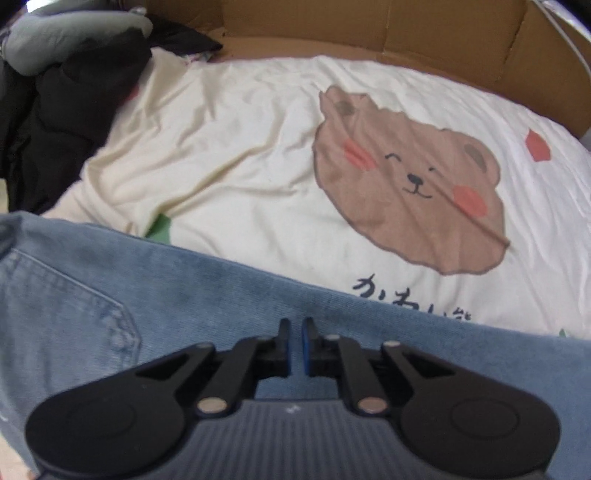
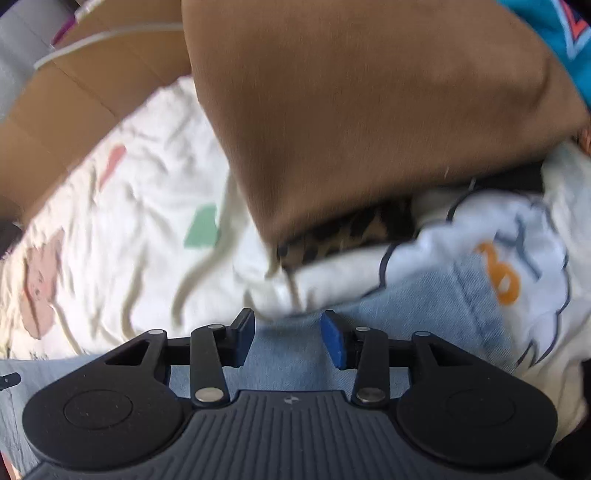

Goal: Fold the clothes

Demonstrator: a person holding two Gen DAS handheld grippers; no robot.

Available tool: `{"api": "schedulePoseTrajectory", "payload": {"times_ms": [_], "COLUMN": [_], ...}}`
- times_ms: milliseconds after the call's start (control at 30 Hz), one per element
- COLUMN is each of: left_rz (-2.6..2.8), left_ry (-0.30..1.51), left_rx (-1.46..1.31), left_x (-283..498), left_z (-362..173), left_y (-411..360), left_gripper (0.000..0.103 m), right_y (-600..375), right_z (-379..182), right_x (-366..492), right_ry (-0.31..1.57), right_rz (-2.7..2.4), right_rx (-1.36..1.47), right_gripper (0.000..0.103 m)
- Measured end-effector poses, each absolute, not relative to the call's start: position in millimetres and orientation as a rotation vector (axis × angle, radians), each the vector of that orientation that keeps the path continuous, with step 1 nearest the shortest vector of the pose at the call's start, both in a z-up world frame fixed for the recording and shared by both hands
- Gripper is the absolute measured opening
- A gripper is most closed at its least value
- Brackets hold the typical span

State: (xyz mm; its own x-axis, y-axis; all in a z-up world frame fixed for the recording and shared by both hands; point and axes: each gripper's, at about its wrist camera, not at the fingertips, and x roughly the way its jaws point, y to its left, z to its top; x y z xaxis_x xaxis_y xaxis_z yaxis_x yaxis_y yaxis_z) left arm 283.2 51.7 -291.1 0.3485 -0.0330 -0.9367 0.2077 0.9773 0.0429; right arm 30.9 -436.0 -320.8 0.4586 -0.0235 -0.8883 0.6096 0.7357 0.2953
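Note:
Light blue jeans [image 1: 184,295] lie spread across the near part of a cream bedsheet with a bear print [image 1: 258,147]; a back pocket shows at the left. My left gripper [image 1: 296,328] hovers over the denim, pointing steeply down, with its jaws shut to a thin slit; I see no fabric pinched in them. In the right wrist view the jeans [image 2: 424,295] lie under my right gripper [image 2: 288,325], which is open with its blue pads [image 2: 332,343] well apart and only denim below them.
Dark clothes [image 1: 55,122] and a grey item [image 1: 74,33] are piled at the far left. A brown garment [image 2: 369,110], leopard-print fabric [image 2: 351,236], a white garment with orange print [image 2: 480,251] and a teal one [image 2: 546,33] lie ahead. Cardboard walls [image 1: 443,33] border the bed.

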Motion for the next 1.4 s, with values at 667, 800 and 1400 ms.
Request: {"api": "schedulePoseTrajectory", "payload": {"times_ms": [667, 800, 1400], "left_rz": [-0.172, -0.174, -0.114], "left_ry": [1.115, 1.1, 1.161], "left_rx": [0.025, -0.019, 0.015], "left_x": [222, 202, 117], "left_z": [-192, -175, -164], "left_y": [100, 106, 135], "left_gripper": [0.063, 0.068, 0.076], "right_y": [-457, -449, -439], "right_z": [-151, -130, -116], "right_x": [-45, -58, -130], "right_ry": [0.87, 0.861, 0.858], "right_rz": [-0.447, -0.466, -0.382], "right_rx": [0.569, 0.543, 0.607], "right_gripper": [0.048, 0.05, 0.068]}}
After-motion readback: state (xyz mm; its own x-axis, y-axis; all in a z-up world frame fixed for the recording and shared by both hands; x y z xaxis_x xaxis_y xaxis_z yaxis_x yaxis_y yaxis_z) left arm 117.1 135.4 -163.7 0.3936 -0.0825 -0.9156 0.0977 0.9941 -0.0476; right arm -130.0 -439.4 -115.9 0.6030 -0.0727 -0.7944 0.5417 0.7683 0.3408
